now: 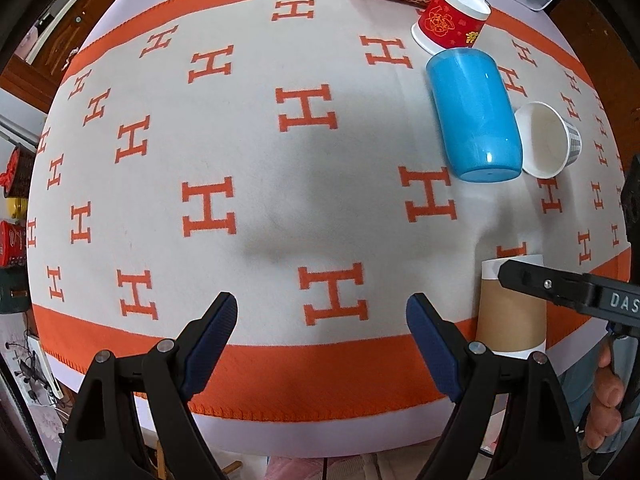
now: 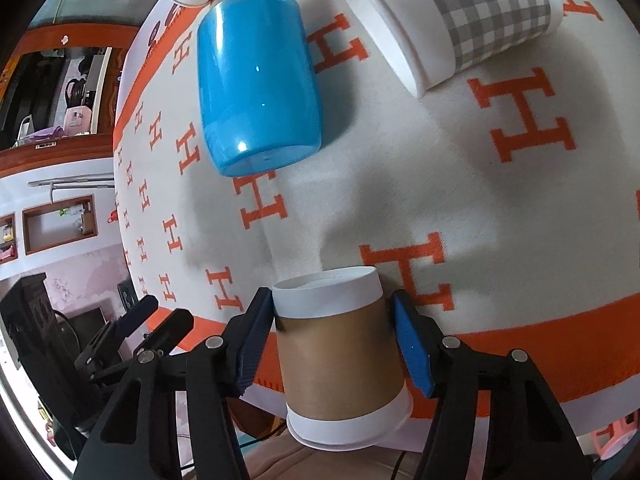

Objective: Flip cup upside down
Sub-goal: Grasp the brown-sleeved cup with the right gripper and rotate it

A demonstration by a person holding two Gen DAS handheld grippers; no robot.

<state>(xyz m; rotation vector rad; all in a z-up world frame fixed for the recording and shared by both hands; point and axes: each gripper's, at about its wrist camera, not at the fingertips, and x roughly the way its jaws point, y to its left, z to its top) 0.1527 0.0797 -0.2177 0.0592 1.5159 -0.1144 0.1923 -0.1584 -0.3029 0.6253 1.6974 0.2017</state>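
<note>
We are looking at a lived-in home. A woven blanket (image 1: pixel 248 152) patterned with orange H letters is covering the counter, and festive red paper cups (image 1: pixel 450 20) are sitting at its far edge. Beyond it we are seeing wooden cabinets (image 2: pixel 60 68) holding a kettle (image 2: pixel 76 90), recessed wall shelves (image 2: pixel 60 224), pink floral wallpaper (image 2: pixel 80 276) and a dark television (image 2: pixel 36 320).

Two low wrist views, shared blanket (image 1: pixel 256 152)
</note>
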